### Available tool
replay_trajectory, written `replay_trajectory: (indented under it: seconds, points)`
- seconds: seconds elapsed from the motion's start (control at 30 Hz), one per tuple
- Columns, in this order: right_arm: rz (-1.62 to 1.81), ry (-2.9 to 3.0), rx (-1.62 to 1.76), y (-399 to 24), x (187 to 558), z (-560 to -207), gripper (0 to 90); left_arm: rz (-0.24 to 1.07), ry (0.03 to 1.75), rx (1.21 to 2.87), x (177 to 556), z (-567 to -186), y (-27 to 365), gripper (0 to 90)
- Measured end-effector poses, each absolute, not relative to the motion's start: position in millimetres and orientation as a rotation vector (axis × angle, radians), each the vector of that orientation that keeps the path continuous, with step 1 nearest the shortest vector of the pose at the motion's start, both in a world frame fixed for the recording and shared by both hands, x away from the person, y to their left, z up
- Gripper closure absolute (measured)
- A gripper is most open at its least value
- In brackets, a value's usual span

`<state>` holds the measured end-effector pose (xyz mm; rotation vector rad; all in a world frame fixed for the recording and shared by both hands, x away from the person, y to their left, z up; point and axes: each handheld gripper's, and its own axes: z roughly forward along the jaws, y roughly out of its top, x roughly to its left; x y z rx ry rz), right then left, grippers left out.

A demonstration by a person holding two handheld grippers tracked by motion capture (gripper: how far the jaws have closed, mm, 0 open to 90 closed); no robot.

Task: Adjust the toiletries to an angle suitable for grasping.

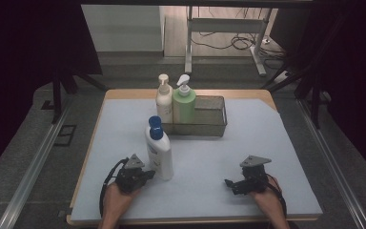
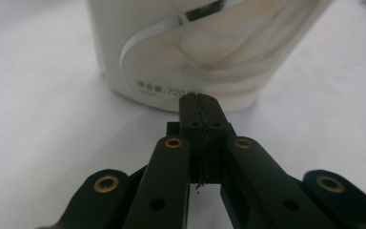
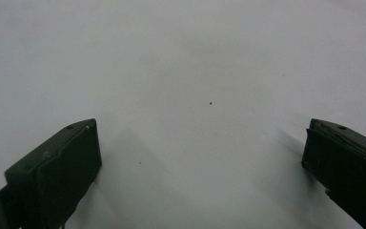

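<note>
A white bottle with a blue cap (image 1: 158,152) stands upright on the pale mat (image 1: 209,157), in front of a metal basket. My left gripper (image 1: 148,175) lies low on the mat just left of the bottle's base, its jaws pressed together with nothing between them. In the left gripper view the shut tips (image 2: 199,101) point at the foot of the white bottle (image 2: 190,47), very close to it; contact is unclear. My right gripper (image 1: 229,183) rests near the front right of the mat, and in its own view its jaws (image 3: 200,138) stand wide apart over bare mat.
A metal mesh basket (image 1: 209,117) sits at the back middle of the mat. A cream pump bottle (image 1: 163,98) and a green pump bottle (image 1: 184,102) stand at its left end. The wooden table edge (image 1: 88,157) borders the mat; table legs and cables lie beyond.
</note>
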<state>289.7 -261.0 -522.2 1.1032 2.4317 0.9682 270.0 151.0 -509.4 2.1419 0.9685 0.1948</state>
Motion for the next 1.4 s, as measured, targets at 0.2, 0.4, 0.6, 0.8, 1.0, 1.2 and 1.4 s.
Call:
replay_trajectory:
  seconds: [0.2,0.4,0.6,0.8,1.0,1.2,1.4]
  points:
    - [0.969,2.433,1.103,-261,290,-522,0.0,0.182,0.95,2.143,271,-510,144,89.7]
    - [0.967,2.432,1.103,-261,290,-522,0.0,0.161,0.93,2.151,272,-513,136,89.7]
    - [0.966,2.433,1.107,-261,290,-522,0.0,0.17,0.909,2.194,271,-516,128,89.7]
    - [0.965,2.434,1.107,-261,290,-522,0.0,0.193,0.902,2.202,267,-513,131,87.4]
    - [0.964,2.434,1.11,-260,290,-522,0.0,0.213,0.895,2.202,262,-509,135,80.9]
    - [0.963,2.436,1.108,-260,290,-522,0.0,0.27,0.915,2.191,258,-506,144,64.9]
    - [0.962,2.436,1.111,-260,290,-521,0.0,0.272,0.949,2.174,256,-507,158,42.7]
